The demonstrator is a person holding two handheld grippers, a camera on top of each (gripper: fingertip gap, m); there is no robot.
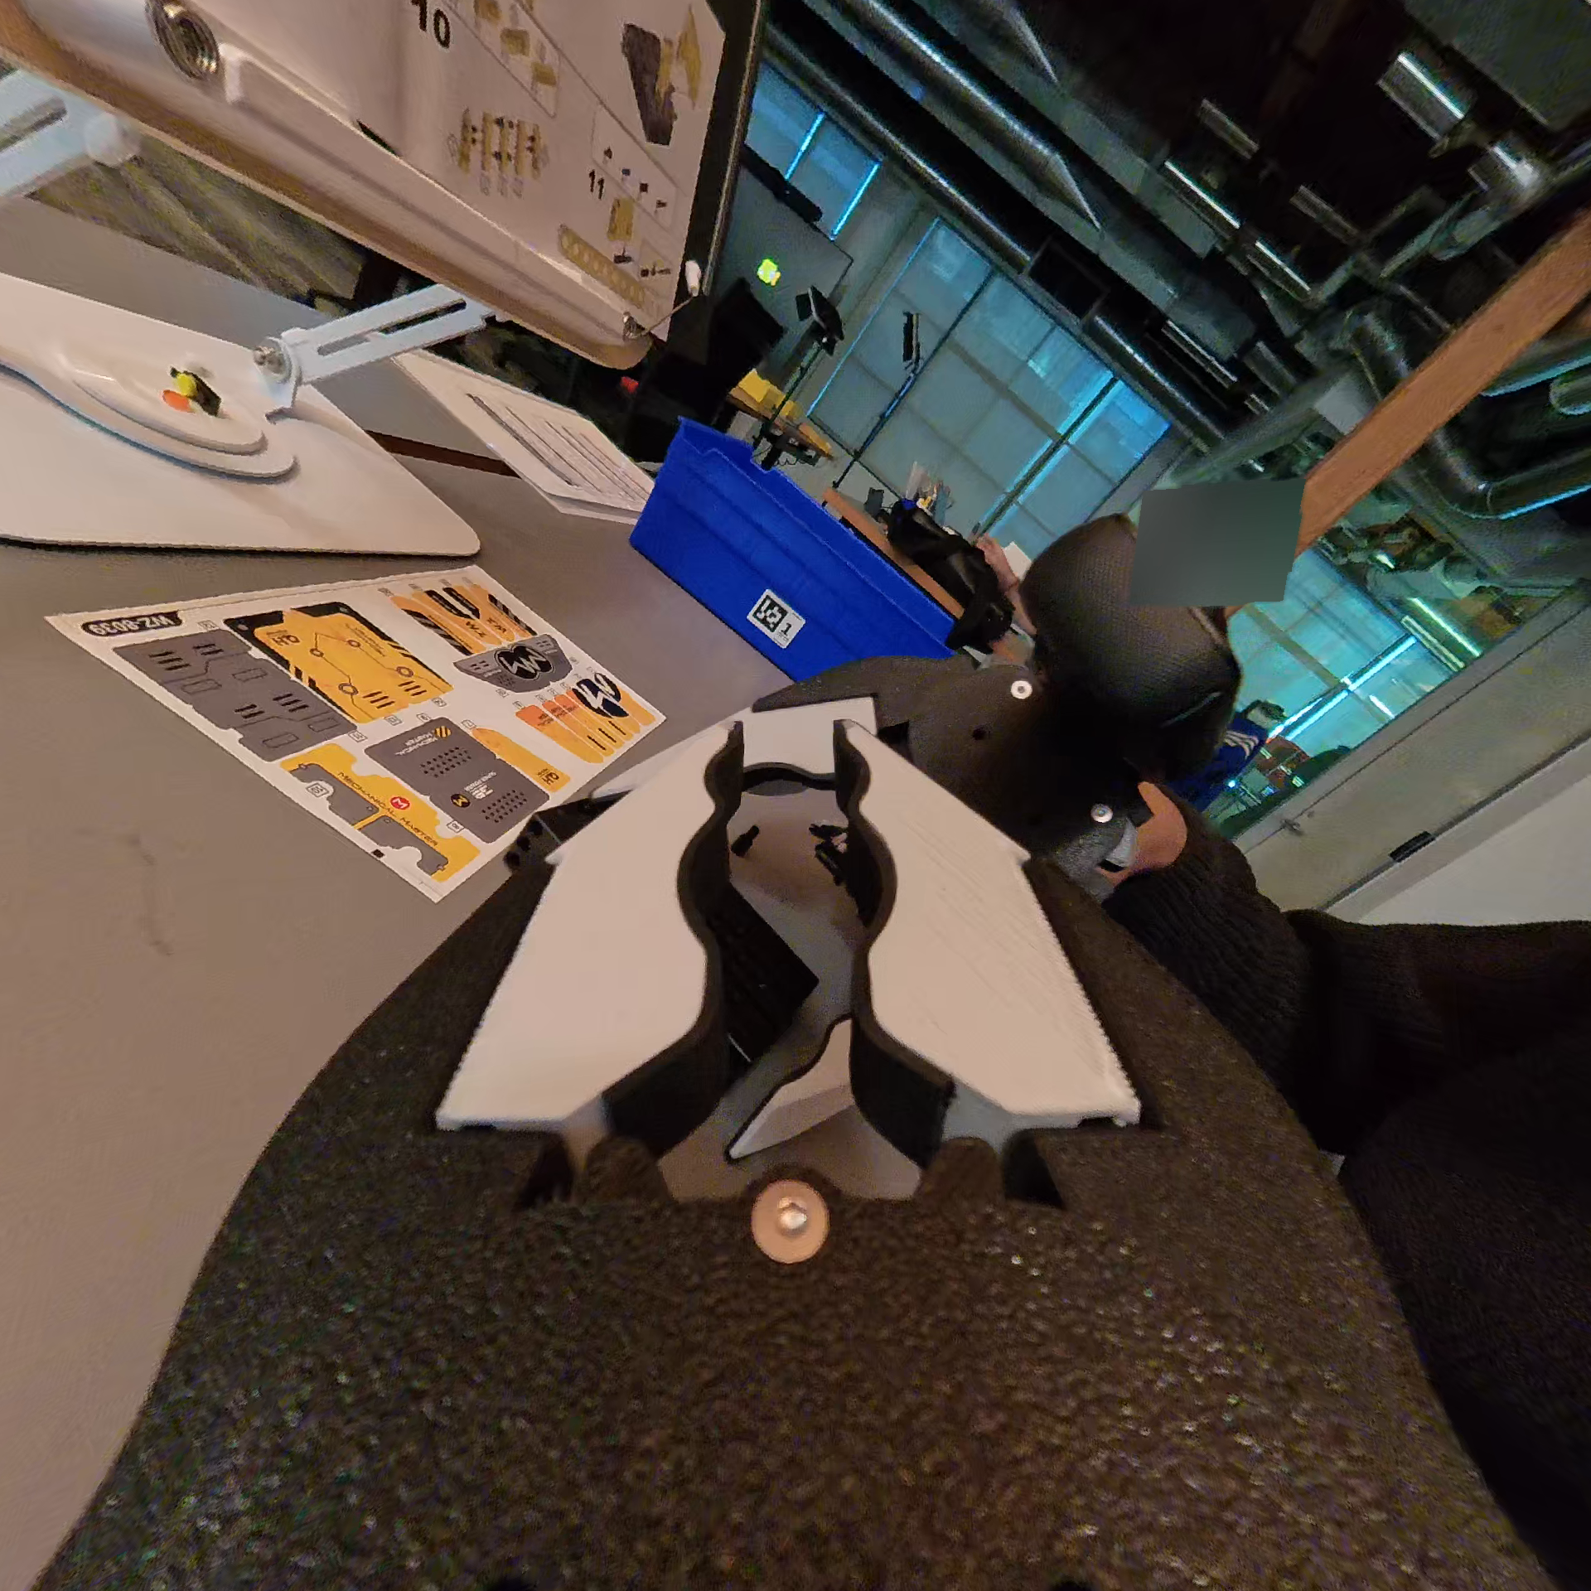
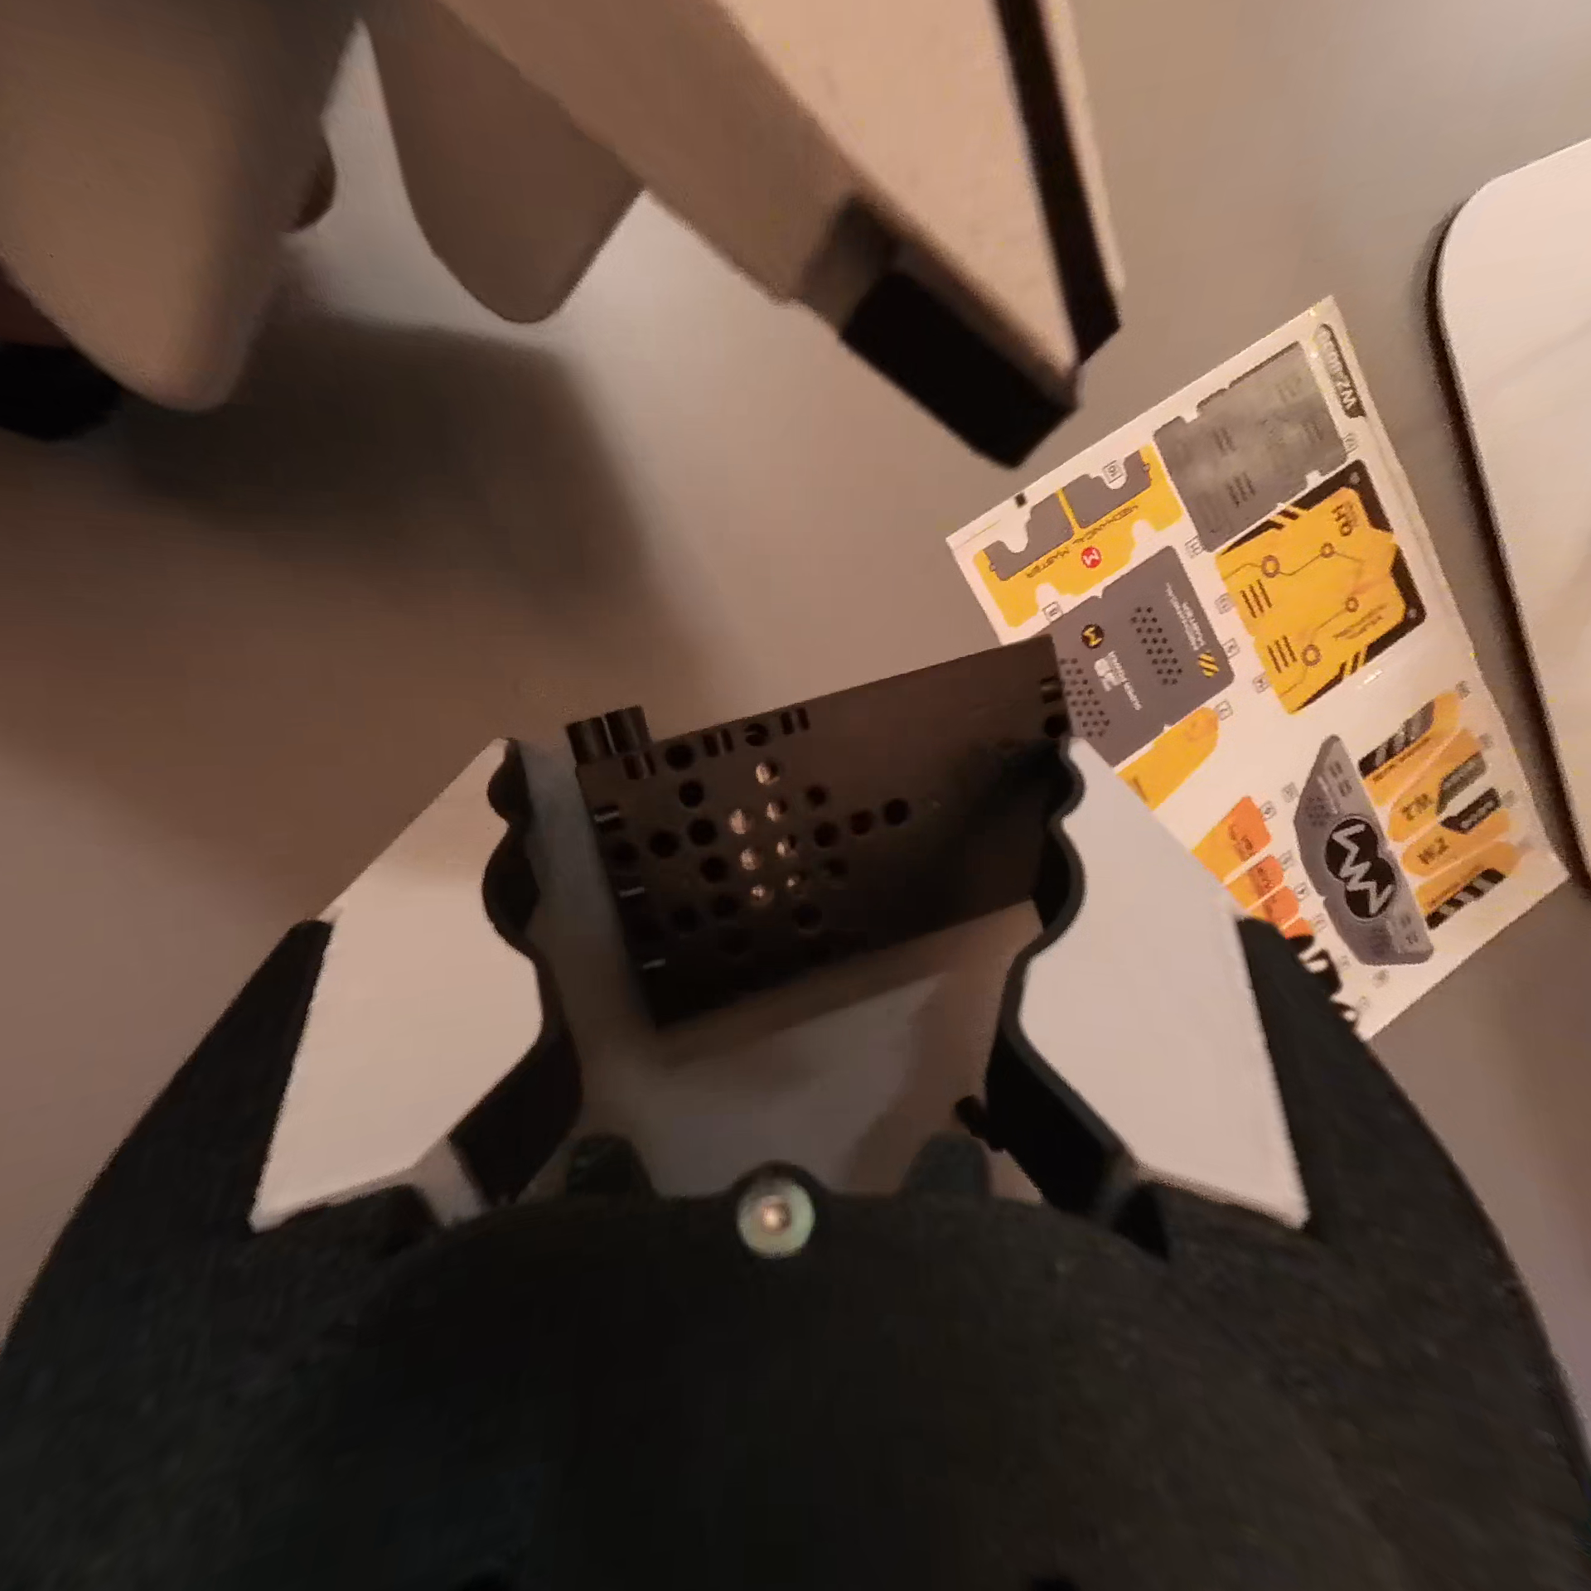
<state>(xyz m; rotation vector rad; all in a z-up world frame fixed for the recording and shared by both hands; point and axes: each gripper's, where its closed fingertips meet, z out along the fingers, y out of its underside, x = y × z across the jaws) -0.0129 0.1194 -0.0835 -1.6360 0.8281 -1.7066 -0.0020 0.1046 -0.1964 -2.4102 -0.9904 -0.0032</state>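
Observation:
My right gripper [image 2: 788, 758] is shut on a black perforated block [image 2: 818, 852], gripping it by its two ends just above the grey table [image 2: 344, 603]. My left gripper [image 1: 788, 740] is open with a narrow gap and holds nothing. It points at the right gripper [image 1: 947, 715] from close by. The block [image 1: 542, 839] shows partly behind my left finger. In the right wrist view the left gripper's fingers [image 2: 930, 258] hang over the block without touching it. A yellow, grey and black sticker sheet [image 1: 362, 715] lies flat on the table; it also shows in the right wrist view [image 2: 1274, 654].
A white stand base [image 1: 215, 482] with an arm holds up an open instruction booklet [image 1: 516, 129] at the back left. A blue bin [image 1: 775, 568] stands behind the sticker sheet. A person's dark sleeve [image 1: 1291, 990] is on the right. A white paper [image 1: 560, 448] lies by the bin. My right fingertips sit around 10 cm from my left ones.

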